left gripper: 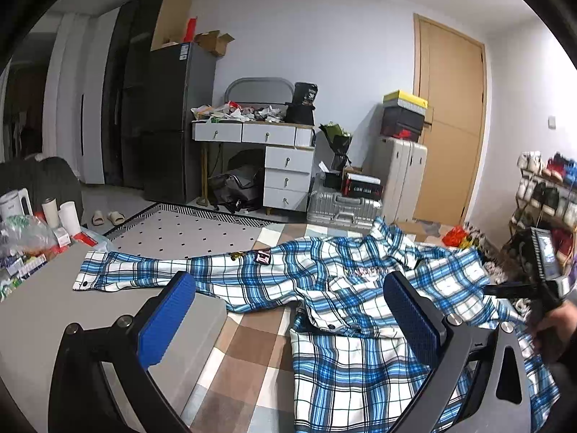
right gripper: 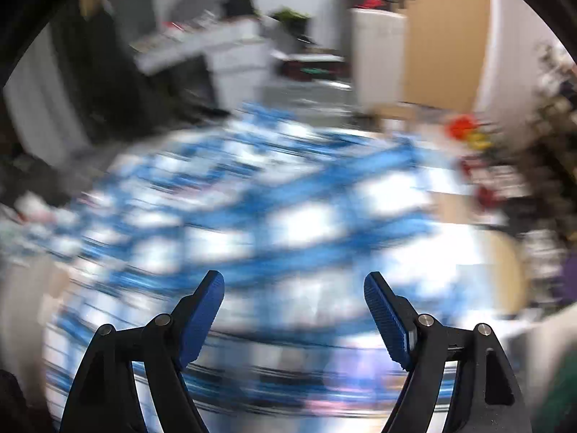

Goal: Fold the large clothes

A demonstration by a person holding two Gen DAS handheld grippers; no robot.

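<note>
The left gripper (left gripper: 288, 310) hangs nearest the lens, its blue-padded fingers (left gripper: 166, 321) spread wide with nothing between them, poised over the near body of the plaid shirt (left gripper: 360, 353). The right gripper (right gripper: 294, 310) likewise shows its fingers well apart and empty; its view is heavily blurred, so contact with the cloth cannot be judged, though the blue-and-white fabric fills the field just ahead of it. The shirt lies spread across a checked cloth (left gripper: 249, 342) and partly onto the grey desk (left gripper: 47, 306), front panels loose and rumpled at the near side. Farther out, the left sleeve (left gripper: 144, 270) extends flat across the desk toward the clutter at its edge, cuff (left gripper: 86, 281) outermost, and the collar (left gripper: 389, 234) stands crumpled at the far side. Expect a light, limp, woven garment: it offers no stiffness, drapes wherever unsupported, and drags across the surface rather than sliding cleanly. Take hold at doubled, firm edges, such as the cuff, the shoulder seam, the button placket (left gripper: 335, 326) or the hem corner, pinching both layers fully. A grip on a single mid-panel layer is likely to bunch the cloth and spoil the fold line.
</note>
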